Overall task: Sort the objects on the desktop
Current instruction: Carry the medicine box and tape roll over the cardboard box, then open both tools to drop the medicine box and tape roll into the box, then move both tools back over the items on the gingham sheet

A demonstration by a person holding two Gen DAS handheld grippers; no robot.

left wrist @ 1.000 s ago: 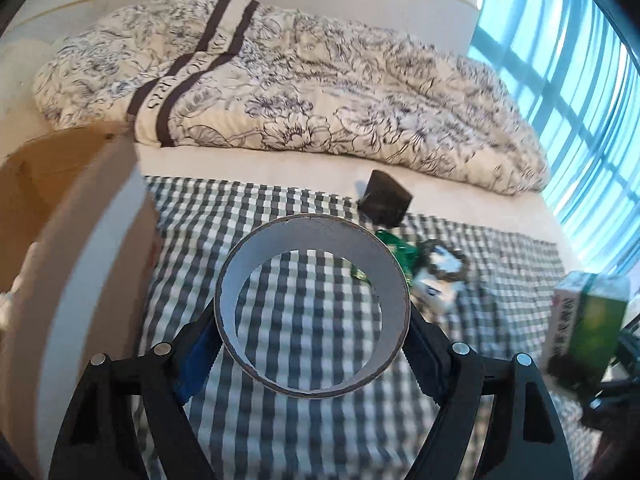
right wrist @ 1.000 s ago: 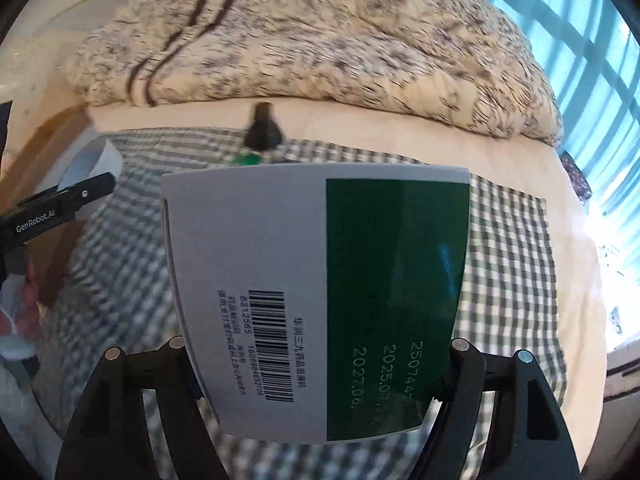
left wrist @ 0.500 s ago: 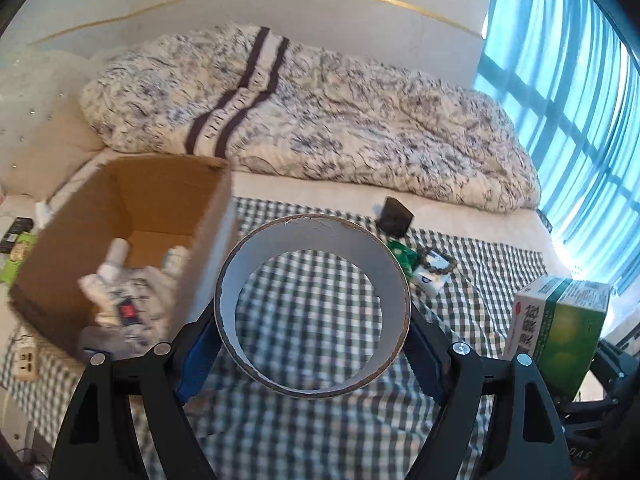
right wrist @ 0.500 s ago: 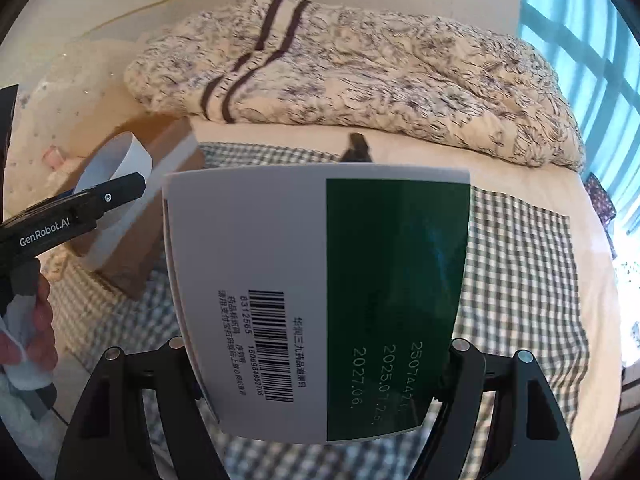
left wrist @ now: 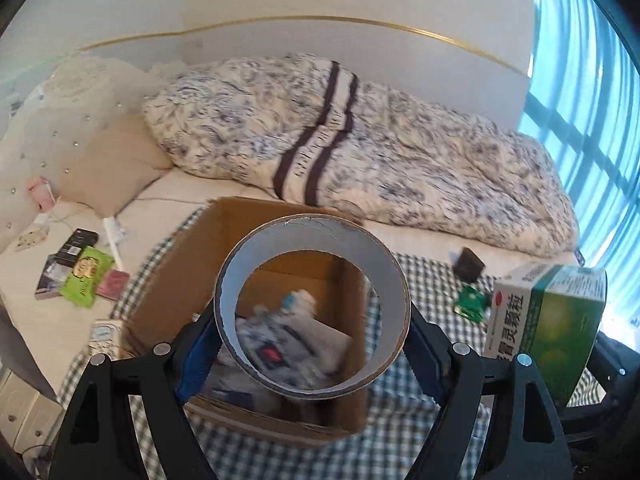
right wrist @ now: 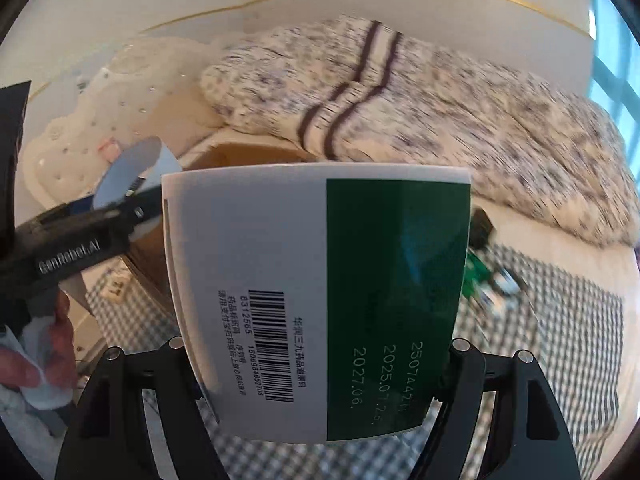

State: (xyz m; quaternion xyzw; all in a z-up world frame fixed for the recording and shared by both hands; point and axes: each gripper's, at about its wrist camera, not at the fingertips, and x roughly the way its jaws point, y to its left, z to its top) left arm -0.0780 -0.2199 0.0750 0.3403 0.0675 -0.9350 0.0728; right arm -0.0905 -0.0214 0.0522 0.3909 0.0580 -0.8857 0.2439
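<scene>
Tape roll (left wrist: 314, 308) clamped in left claw (left wrist: 314, 354) over cardboard box (left wrist: 224, 240), medicine box (right wrist: 320, 304) clamped in right claw (right wrist: 320, 376); early release risks missing it.

Both grippers' jaws clamped, left (left wrist: 314, 344), right (right wrist: 320, 364).

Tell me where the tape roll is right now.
In the left wrist view the tape roll sits clamped in the left gripper, in front of the open cardboard box on the checkered cloth.
</scene>
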